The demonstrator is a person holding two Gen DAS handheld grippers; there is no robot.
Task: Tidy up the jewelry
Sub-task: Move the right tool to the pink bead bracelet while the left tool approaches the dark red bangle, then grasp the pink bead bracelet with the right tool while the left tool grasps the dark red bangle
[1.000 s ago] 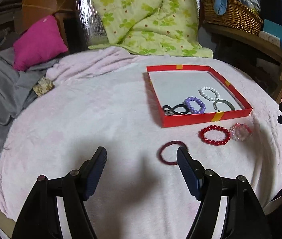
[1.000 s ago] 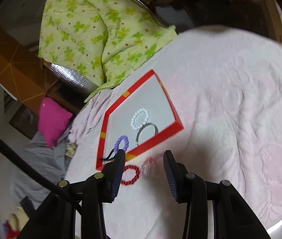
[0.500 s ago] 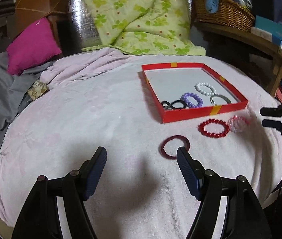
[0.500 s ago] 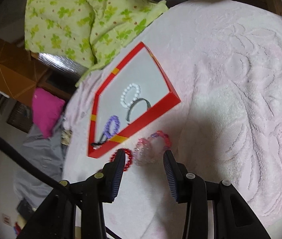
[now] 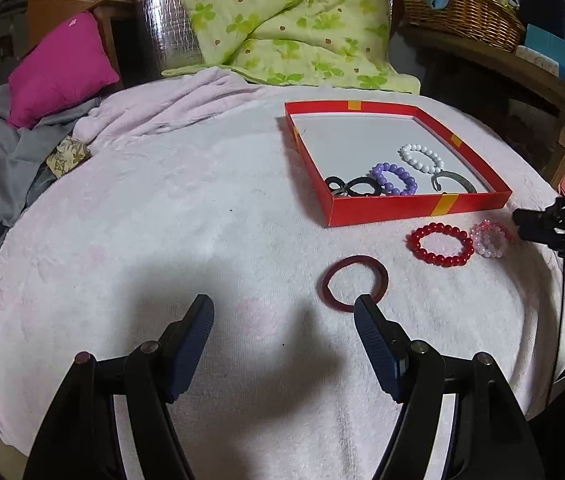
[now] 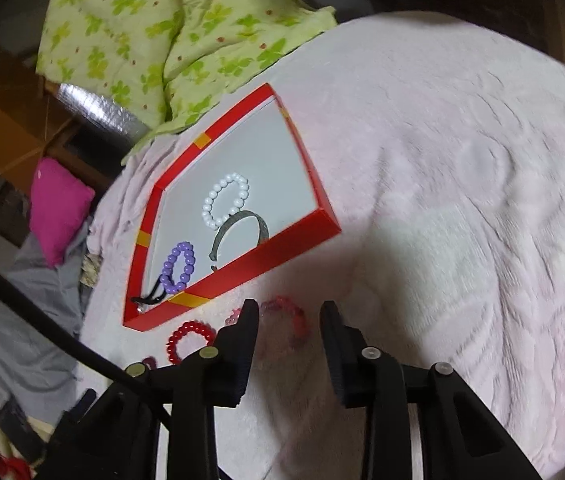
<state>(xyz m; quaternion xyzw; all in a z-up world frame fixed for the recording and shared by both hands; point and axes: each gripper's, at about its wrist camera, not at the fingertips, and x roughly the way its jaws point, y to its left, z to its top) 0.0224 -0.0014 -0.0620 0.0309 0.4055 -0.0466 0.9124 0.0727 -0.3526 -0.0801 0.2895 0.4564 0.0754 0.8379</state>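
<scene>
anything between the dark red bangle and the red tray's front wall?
Nothing: left wrist view shows only bare pink blanket between the dark red bangle and the red tray.

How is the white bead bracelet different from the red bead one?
The white bead bracelet lies inside the red box; the red bead bracelet lies outside on the pink blanket. White beads look pearly, red ones glossy. Both are closed rings of round beads lying flat.
</scene>
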